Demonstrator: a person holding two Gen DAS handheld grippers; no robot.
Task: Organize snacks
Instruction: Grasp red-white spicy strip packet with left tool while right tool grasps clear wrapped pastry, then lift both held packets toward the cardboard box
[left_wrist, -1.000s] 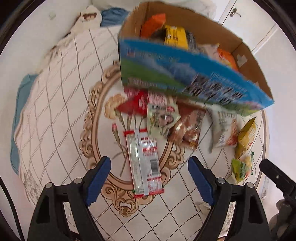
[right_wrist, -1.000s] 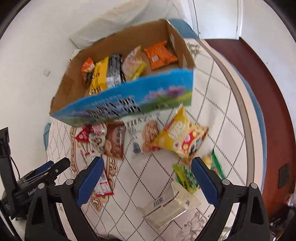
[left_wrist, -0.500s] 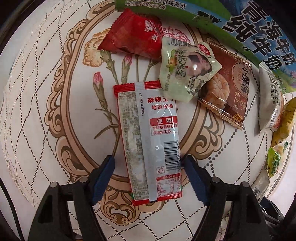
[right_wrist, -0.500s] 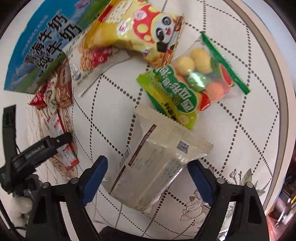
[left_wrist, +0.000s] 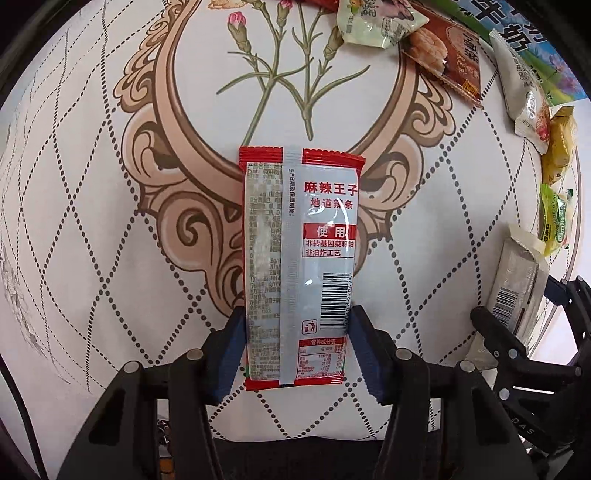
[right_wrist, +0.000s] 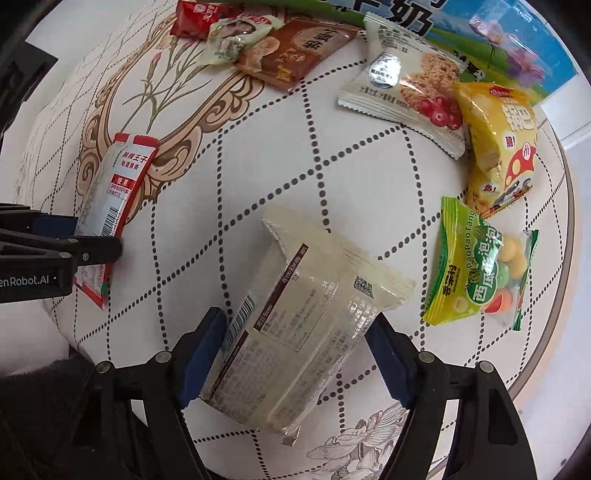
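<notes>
A long red and silver snack packet (left_wrist: 299, 266) lies on the patterned table cover; it also shows in the right wrist view (right_wrist: 110, 206). My left gripper (left_wrist: 295, 350) is closed in on its near end, both blue pads touching its edges. A clear cream packet (right_wrist: 306, 332) lies between the blue pads of my right gripper (right_wrist: 295, 354), which touch its sides. In the left wrist view this packet (left_wrist: 517, 280) sits at the far right.
A blue and green cardboard box (right_wrist: 480, 33) stands at the back. In front of it lie a red packet (right_wrist: 195, 22), a pale green one (right_wrist: 232, 40), a brown biscuit packet (right_wrist: 295, 51), a white oat packet (right_wrist: 410, 85), a yellow bag (right_wrist: 502, 144) and a green candy bag (right_wrist: 476, 266).
Both grippers have come down and forward over their packets and narrowed: the left now pinches the red and silver packet, the right the clear cream packet.
</notes>
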